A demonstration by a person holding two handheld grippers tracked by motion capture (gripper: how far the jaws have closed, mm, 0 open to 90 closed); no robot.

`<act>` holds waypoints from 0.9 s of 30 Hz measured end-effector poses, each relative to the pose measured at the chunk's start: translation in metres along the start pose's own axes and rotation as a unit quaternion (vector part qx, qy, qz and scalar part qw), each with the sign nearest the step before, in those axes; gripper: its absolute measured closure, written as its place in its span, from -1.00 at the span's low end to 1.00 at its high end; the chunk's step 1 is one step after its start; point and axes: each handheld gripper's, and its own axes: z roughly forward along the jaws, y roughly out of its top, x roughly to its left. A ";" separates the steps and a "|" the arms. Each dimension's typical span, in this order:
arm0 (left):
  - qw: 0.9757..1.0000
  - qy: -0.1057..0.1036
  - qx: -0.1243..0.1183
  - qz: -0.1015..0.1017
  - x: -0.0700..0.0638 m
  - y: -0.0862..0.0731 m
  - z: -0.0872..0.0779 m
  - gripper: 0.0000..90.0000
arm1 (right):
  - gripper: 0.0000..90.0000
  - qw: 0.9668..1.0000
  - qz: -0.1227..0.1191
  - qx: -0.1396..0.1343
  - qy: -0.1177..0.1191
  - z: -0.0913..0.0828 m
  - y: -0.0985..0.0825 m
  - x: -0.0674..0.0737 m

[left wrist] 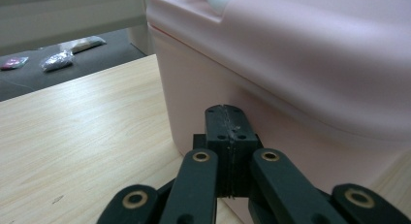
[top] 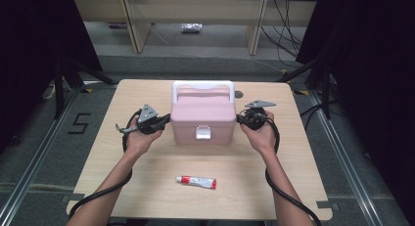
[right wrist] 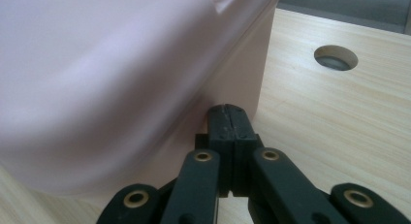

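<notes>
Pressing our closed left gripper (top: 164, 121) and closed right gripper (top: 241, 119), both holding nothing, against the two sides of the pink box (top: 203, 116) in the middle of the table (top: 147, 182), we probably need to squeeze evenly before lifting it.

Lying near the table's (top: 147, 187) front edge, well apart from all else: a small red-capped tube (top: 196, 182). Set into the far right corner: a round cable hole (right wrist: 335, 57). Beyond, on the floor: small packets (left wrist: 57, 60).
</notes>
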 end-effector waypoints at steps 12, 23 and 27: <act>1.000 0.003 0.005 0.015 -0.001 -0.010 -0.030 0.99 | 1.00 1.000 -0.019 0.000 0.018 -0.005 -0.008 0.020; 1.000 0.022 0.000 0.013 -0.005 -0.025 -0.066 0.99 | 1.00 0.998 -0.034 0.002 0.048 -0.021 -0.025 0.061; 0.999 0.029 0.001 0.014 -0.007 -0.029 -0.075 0.99 | 1.00 0.997 -0.059 0.002 0.052 -0.024 -0.029 0.067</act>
